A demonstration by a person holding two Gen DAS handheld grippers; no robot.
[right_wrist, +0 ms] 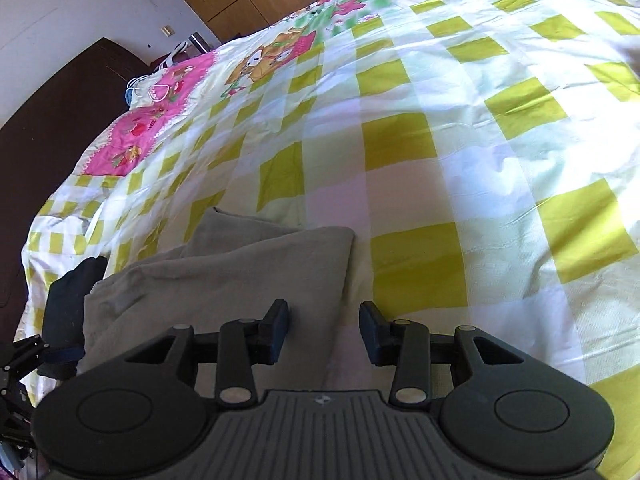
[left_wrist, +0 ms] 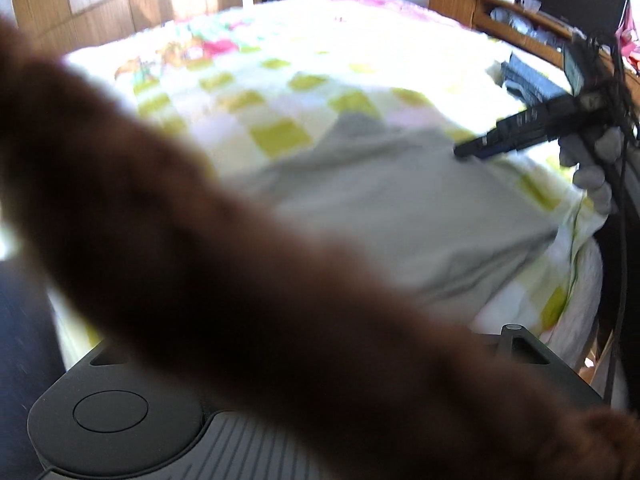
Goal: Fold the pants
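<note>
The grey pants point(right_wrist: 240, 268) lie folded on the checked bedspread near the bed's front edge; they also show in the left wrist view point(left_wrist: 400, 200). My right gripper point(right_wrist: 323, 330) is open and empty, hovering just over the folded pants' right edge. It also shows from the side in the left wrist view point(left_wrist: 464, 151), fingertips at the pants' far corner. A blurred brown fabric point(left_wrist: 240, 280) fills the left wrist view and hides my left gripper's fingers.
The bed carries a yellow-and-white checked spread point(right_wrist: 480, 160) with pink cartoon prints at the far end. A dark headboard point(right_wrist: 52, 128) stands at the left. A wooden shelf with clutter point(left_wrist: 520, 20) and folded dark clothes point(left_wrist: 528, 80) sit beyond the bed.
</note>
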